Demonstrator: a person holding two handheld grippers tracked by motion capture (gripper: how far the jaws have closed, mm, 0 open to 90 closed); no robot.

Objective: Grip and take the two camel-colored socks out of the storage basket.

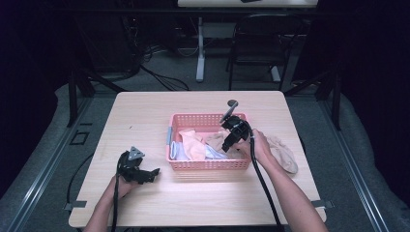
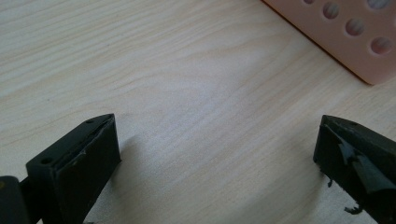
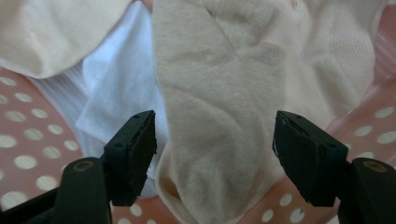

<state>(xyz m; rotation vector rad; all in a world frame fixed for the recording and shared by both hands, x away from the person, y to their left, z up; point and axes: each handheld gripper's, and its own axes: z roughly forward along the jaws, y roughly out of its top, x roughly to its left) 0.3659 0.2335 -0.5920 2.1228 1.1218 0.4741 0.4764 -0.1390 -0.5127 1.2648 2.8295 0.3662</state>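
Wooden table (image 1: 145, 203), left gripper (image 1: 143, 175) parked spread wide at 7 o'clock, right gripper (image 3: 212, 154) straddling beige sock (image 3: 219, 107) in pink basket (image 1: 208, 165), not yet pinching

I had the basket (image 1: 209, 164) sitting near the middle of the table (image 1: 145, 111), a little toward its right half. Inside it lay a heap of socks (image 1: 196, 144), spread from its left wall across to its right end. My right gripper (image 1: 231, 137) hung over the basket's right end, and in the right gripper view one sock (image 3: 219, 107) lay between its jaws, with another cloth piece (image 3: 116, 88) just beside it. More socks (image 1: 283, 152) lay on the table just right of the basket. My left gripper (image 1: 145, 175) rested on the table left of the basket, near its front left corner. Behind the table stood a chair (image 1: 261, 43).
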